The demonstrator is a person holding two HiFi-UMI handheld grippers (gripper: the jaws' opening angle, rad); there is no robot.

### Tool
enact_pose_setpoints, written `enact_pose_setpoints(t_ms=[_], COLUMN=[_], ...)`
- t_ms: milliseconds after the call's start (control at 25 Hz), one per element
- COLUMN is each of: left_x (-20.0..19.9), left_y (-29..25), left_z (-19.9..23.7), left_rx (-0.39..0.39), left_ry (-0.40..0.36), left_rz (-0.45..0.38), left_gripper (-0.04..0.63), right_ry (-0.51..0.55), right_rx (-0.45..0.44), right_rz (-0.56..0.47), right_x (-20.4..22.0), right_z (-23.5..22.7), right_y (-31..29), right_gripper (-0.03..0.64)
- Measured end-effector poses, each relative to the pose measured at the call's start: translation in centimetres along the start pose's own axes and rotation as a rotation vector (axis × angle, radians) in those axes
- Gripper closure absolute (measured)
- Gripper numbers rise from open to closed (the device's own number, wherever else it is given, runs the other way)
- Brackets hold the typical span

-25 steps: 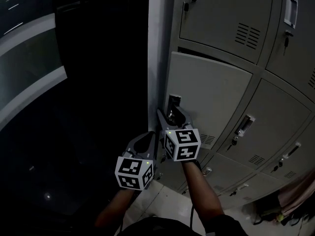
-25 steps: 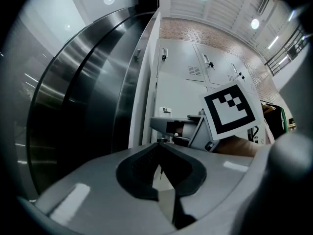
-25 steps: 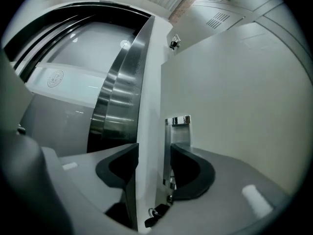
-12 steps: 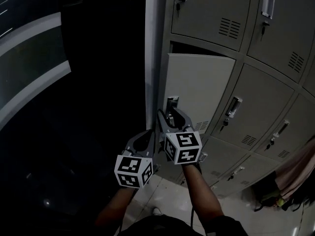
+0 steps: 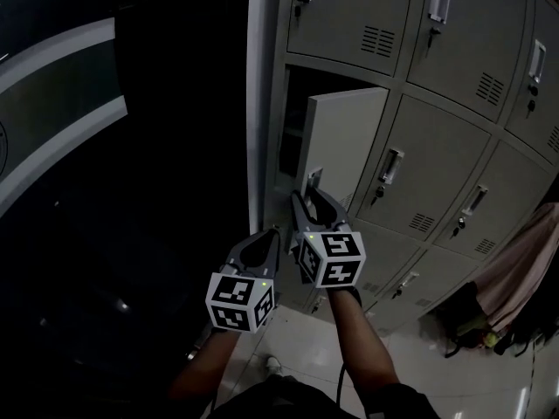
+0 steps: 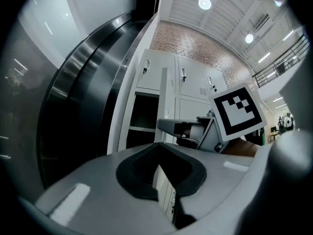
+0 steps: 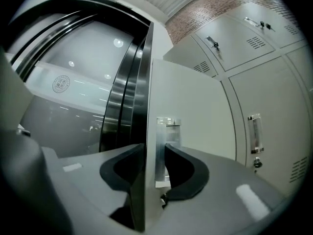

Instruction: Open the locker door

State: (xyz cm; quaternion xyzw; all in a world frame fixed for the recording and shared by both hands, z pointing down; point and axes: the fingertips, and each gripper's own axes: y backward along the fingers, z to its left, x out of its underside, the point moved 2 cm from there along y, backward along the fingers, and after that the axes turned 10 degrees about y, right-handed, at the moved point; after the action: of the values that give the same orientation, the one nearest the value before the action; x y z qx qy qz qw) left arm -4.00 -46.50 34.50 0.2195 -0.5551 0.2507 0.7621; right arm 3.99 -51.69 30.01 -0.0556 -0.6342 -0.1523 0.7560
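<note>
The locker door [image 5: 345, 138] stands ajar, swung partway out. At its free edge your right gripper [image 5: 311, 201] is closing, jaws clamping the door edge between them. Below-left of the door, your left gripper [image 5: 265, 241] is clenched, empty.

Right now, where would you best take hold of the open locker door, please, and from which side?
Grip the locker door at its free vertical edge beside the handle, coming edge-on from the front. It stands ajar, so both faces are exposed; the right gripper straddles that edge, jaws closing on it.
</note>
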Motion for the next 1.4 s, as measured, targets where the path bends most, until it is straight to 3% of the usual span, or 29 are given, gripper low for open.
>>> enact_pose_setpoints(t_ms=[440,840,1000,1400], left_x=[0.9,1.1,0.9,1.0], left_y=[2.6,3.8,3.9,3.8], left_z=[-3.9,-4.1,-3.8,-4.8], left_rx=[0.036,0.029,0.026,0.051], left_ry=[-0.012,-0.016,-0.02,-0.016], left_rz=[-0.001,0.0,0.0,0.004], left_gripper=[0.591,0.591,0.591,0.591], right_ry=[0.108,0.132,0.111,0.108], right_rx=[0.08,0.078,0.072,0.104], right_rz=[0.051,0.05,0.053,0.042], right_x=[0.1,0.2,0.6,0.2], right_z=[-1.3,-1.9,-1.9,-2.2], right_y=[4.4,5.4,5.4,7.0], right_gripper=[0.494,0.485,0.41,0.405])
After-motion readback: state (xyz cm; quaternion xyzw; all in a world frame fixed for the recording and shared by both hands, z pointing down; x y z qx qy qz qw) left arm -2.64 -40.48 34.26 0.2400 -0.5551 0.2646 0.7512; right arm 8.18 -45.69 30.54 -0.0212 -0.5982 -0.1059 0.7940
